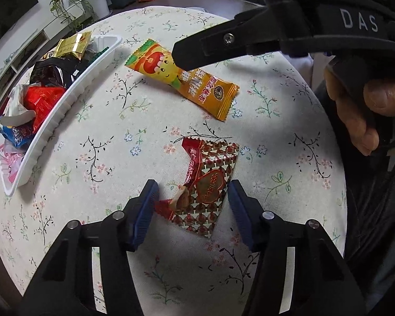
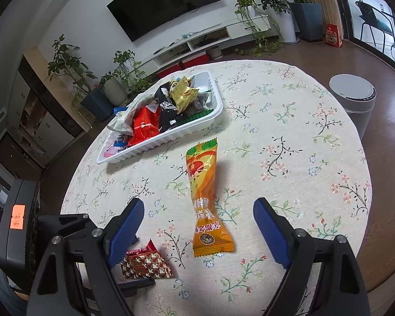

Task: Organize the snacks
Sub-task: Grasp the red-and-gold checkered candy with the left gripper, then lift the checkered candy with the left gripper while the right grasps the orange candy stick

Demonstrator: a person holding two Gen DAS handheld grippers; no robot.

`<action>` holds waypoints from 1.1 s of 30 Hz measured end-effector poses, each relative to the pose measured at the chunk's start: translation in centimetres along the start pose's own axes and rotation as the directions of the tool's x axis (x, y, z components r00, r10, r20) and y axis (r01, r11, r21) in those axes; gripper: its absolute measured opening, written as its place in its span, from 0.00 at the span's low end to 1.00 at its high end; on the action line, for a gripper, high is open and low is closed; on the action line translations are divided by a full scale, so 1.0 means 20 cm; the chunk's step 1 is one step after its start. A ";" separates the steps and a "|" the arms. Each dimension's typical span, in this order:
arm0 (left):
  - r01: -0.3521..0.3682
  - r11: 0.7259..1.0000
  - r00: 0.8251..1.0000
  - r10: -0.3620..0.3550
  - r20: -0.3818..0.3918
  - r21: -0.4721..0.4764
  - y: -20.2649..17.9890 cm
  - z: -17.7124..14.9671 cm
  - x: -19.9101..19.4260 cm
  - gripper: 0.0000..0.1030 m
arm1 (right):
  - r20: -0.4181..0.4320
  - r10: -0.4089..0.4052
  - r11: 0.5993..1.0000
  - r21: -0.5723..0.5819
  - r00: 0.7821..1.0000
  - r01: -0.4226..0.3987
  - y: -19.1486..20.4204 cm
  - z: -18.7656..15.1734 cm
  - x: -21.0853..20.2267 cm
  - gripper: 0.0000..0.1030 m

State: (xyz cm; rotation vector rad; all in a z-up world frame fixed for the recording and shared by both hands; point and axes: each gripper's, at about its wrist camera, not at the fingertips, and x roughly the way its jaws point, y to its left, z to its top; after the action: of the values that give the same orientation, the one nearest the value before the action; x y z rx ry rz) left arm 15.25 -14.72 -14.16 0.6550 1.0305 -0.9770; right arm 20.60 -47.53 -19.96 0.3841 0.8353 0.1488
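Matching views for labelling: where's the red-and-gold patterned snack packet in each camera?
Left wrist: the red-and-gold patterned snack packet lies lower centre, between the left tool's blue pads.
Right wrist: the packet is bottom left, partly behind the right tool's left finger.
Shared landmark: the long orange snack wrapper on the floral tablecloth.

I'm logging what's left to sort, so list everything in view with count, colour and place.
Tray: one, white, far left of table, heaped with wrapped snacks.
Orange snack: one, orange, mid-table, between the right gripper's open jaws.
Red snack: one, red and gold, near edge, between the left gripper's jaws.
Table: one, round, floral cloth.
Bin: one, white, floor right of table.
Plants: several, green, by the wall.
TV: one, black, on the wall.
Left gripper: black, blue pads, around red snack.
Right gripper: same, open.
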 end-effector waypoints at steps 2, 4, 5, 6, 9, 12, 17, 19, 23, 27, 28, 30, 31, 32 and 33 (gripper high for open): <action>0.005 1.000 1.000 -0.005 0.001 -0.004 -0.01 0.01 0.02 0.53 | 0.001 0.000 1.000 0.000 1.000 0.000 0.00 0.00 0.00 0.85; 0.009 1.000 1.000 -0.009 0.003 -0.009 -0.01 0.02 0.02 0.53 | -0.001 0.000 1.000 0.000 1.000 0.000 0.00 0.00 0.00 0.85; 0.008 1.000 1.000 -0.008 0.007 -0.009 -0.01 0.02 0.02 0.53 | -0.003 0.000 1.000 -0.002 1.000 0.000 0.00 0.00 0.00 0.85; 0.009 1.000 1.000 -0.009 0.009 -0.011 -0.01 0.02 0.02 0.53 | -0.005 -0.002 1.000 -0.006 1.000 0.002 0.01 0.00 0.00 0.85; 0.030 0.999 0.999 -0.029 0.023 -0.029 -0.01 0.01 0.02 0.45 | -0.009 -0.024 0.999 -0.026 1.000 0.024 0.03 0.00 0.00 0.85; 0.053 0.997 0.998 -0.051 0.039 -0.058 -0.01 0.03 0.02 0.26 | -0.027 -0.051 0.997 -0.051 0.998 0.050 0.05 0.01 0.01 0.85; 0.039 0.994 0.998 -0.034 0.047 -0.105 0.01 0.03 0.02 0.23 | -0.064 -0.117 0.989 -0.100 0.991 0.111 0.06 0.05 0.05 0.85; 0.032 0.991 0.998 -0.025 0.054 -0.133 0.02 0.01 0.01 0.20 | -0.075 -0.129 0.986 -0.117 0.989 0.120 0.06 0.07 0.06 0.84; 0.038 0.974 0.997 -0.021 0.075 -0.223 0.09 -0.07 -0.02 0.19 | -0.086 -0.143 0.981 -0.144 0.986 0.130 0.07 0.08 0.10 0.84; 0.041 0.959 0.995 -0.013 0.103 -0.281 0.13 -0.15 -0.05 0.18 | -0.110 -0.161 0.974 -0.182 0.981 0.139 0.10 0.07 0.15 0.83; 0.043 0.953 0.994 -0.010 0.112 -0.298 0.14 -0.17 -0.06 0.18 | -0.116 -0.168 0.969 -0.199 0.979 0.142 0.12 0.07 0.17 0.82; 0.045 0.940 0.991 0.000 0.132 -0.337 0.16 -0.21 -0.08 0.18 | -0.123 -0.177 0.964 -0.221 0.977 0.147 0.14 0.07 0.19 0.80; 0.054 0.932 0.990 -0.003 0.142 -0.358 0.18 -0.23 -0.09 0.18 | -0.123 -0.185 0.961 -0.231 0.975 0.153 0.15 0.07 0.20 0.80; 0.064 0.925 0.988 -0.007 0.153 -0.374 0.19 -0.25 -0.09 0.18 | -0.121 -0.194 0.957 -0.240 0.973 0.161 0.16 0.08 0.21 0.79; 0.070 0.918 0.987 -0.008 0.159 -0.390 0.21 -0.26 -0.09 0.18 | -0.120 -0.206 0.953 -0.249 0.971 0.172 0.16 0.08 0.22 0.78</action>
State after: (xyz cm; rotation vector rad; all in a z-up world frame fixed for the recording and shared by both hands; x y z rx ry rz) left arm 16.61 -7.92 -14.43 0.2202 1.0656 -0.8071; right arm 24.82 -43.83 -20.78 0.0668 0.9809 0.0971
